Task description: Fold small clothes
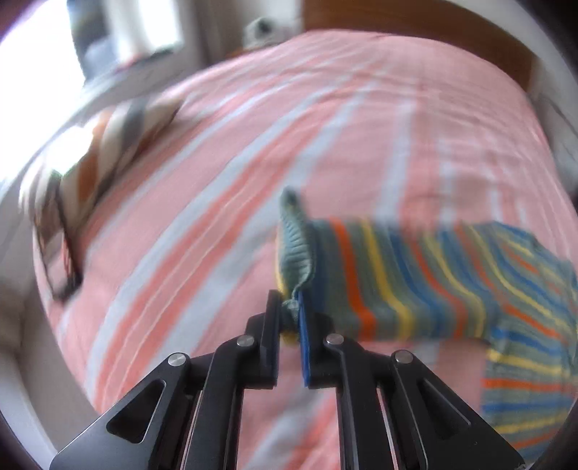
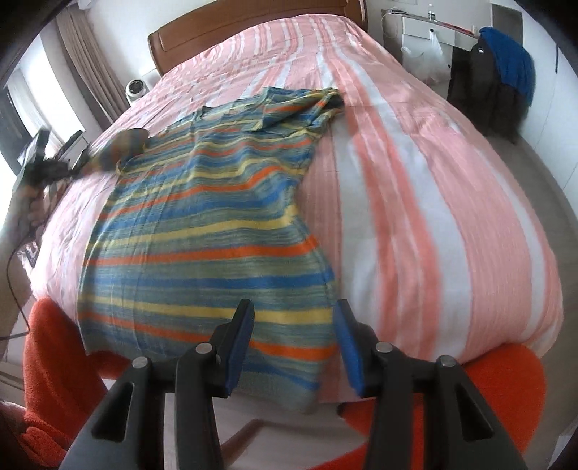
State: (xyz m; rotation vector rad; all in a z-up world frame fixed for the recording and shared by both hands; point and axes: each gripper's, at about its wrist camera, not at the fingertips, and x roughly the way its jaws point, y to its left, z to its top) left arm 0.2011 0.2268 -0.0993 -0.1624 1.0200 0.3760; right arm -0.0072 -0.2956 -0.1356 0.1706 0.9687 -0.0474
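Observation:
A small knit shirt (image 2: 202, 224) with blue, yellow, orange and green stripes lies spread on the bed, hem toward me. Its right sleeve (image 2: 318, 105) is folded in over the chest. My left gripper (image 1: 289, 307) is shut on the cuff of the left sleeve (image 1: 397, 282) and holds it lifted off the bed; it also shows blurred at the left in the right wrist view (image 2: 83, 159). My right gripper (image 2: 292, 318) is open and empty, hovering just above the shirt's hem near its right corner.
The bed (image 2: 415, 188) has a pink and white striped cover and a wooden headboard (image 2: 253, 25). A striped pillow (image 1: 119, 144) lies at the bed's left side. A dark chair with a blue cloth (image 2: 505, 72) stands at the right. Orange fabric (image 2: 54, 361) lies below the bed's front edge.

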